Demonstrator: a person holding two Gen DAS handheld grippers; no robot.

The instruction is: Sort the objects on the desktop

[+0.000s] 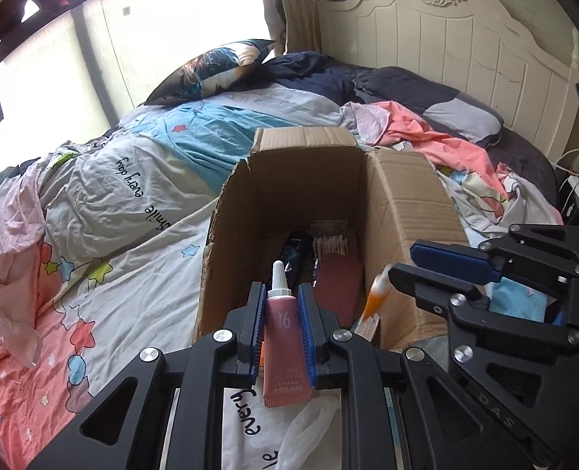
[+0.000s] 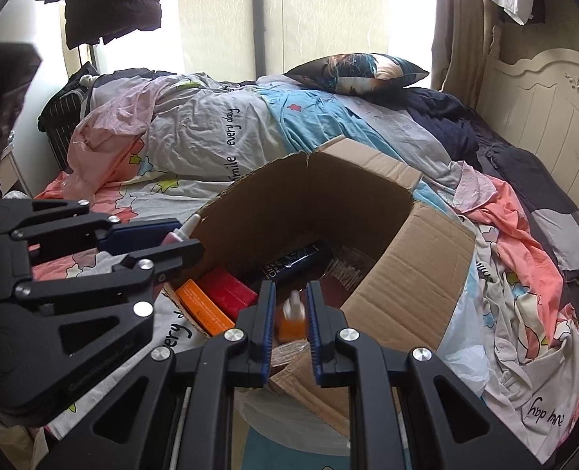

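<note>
My left gripper point(image 1: 282, 293) is shut on a pink tube with a white cap point(image 1: 283, 337), held at the near rim of an open cardboard box point(image 1: 403, 211). My right gripper point(image 2: 291, 293) has its pads beside a small orange bottle with a white cap point(image 2: 291, 319), which is blurred; I cannot tell whether the pads press it. The orange bottle also shows in the left wrist view point(image 1: 375, 293) below the right gripper point(image 1: 403, 270). In the box lie a dark bottle point(image 2: 297, 260), a red box point(image 2: 230, 291) and an orange box point(image 2: 203, 307).
The box stands on a bed with a rumpled printed quilt point(image 1: 105, 196). A patterned pillow point(image 2: 359, 72) lies at the window side. A white headboard point(image 1: 446, 39) and pink clothes point(image 2: 524, 235) are to the right. A plastic bag point(image 2: 465, 337) lies beside the box.
</note>
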